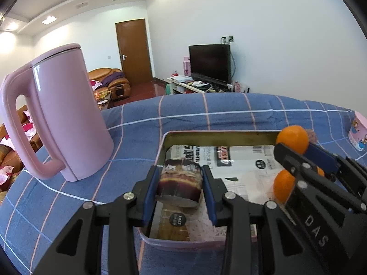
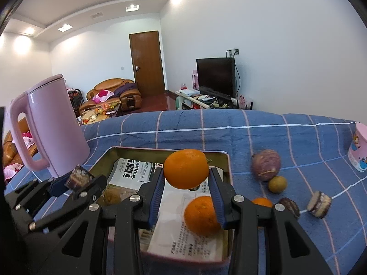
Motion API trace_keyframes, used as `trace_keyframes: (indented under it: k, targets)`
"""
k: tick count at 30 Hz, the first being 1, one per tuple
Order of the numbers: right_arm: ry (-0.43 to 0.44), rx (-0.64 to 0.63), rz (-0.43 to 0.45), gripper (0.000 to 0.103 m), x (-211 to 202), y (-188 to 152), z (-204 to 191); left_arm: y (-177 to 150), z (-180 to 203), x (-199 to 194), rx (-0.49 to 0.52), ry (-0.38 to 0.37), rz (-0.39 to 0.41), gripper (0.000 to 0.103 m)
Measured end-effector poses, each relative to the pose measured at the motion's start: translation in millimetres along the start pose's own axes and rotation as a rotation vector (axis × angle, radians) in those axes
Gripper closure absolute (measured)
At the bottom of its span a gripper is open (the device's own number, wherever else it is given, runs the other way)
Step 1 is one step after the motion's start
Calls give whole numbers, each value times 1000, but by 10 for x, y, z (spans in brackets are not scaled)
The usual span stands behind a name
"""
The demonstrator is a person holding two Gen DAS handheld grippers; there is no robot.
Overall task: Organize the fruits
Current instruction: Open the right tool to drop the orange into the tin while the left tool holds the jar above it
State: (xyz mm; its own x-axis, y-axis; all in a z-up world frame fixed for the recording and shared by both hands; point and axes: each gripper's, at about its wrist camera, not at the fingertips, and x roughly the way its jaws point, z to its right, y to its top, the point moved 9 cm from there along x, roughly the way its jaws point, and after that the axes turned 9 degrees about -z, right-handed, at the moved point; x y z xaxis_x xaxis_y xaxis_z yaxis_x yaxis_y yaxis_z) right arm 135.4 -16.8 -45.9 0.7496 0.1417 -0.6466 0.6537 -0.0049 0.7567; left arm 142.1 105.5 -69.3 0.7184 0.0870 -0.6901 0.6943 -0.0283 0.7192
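My left gripper is shut on a dark purple cut chunk of cane, held just above the near left part of a paper-lined metal tray. My right gripper is shut on an orange and hangs over the middle of the tray. A second orange lies on the paper below it. A brownish fruit lies at the tray's left side. In the right wrist view the left gripper shows at the left with its chunk.
A tall pink kettle stands left of the tray on the blue checked cloth. Right of the tray lie a purple passion fruit, a small yellow-brown fruit, a small orange, a dark fruit and another cane chunk. A pink cup stands far right.
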Motion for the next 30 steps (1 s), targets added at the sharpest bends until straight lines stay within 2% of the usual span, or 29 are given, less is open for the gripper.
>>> trace_keyframes:
  k: [12, 17, 20, 22, 24, 28, 30]
  targets:
    - [109, 17, -120, 61, 224, -91, -36, -62, 15, 154, 1, -4, -79, 64]
    - [169, 45, -153, 61, 276, -134, -37, -63, 43, 164, 7, -9, -85, 64]
    - [211, 45, -150, 58, 259, -141, -65, -67, 61, 167, 10, -10, -87, 64]
    - [247, 40, -150, 45, 236, -147, -112, -67, 52, 167, 6, -13, -86, 64]
    - [259, 31, -133, 38, 197, -139, -147, -69, 43, 164, 1, -11, -84, 64]
    - [228, 32, -57, 38, 52, -85, -106, -70, 28, 147, -12, -19, -81, 63]
    - [160, 41, 10, 38, -70, -26, -7, -60, 14, 105, -28, -27, -61, 59]
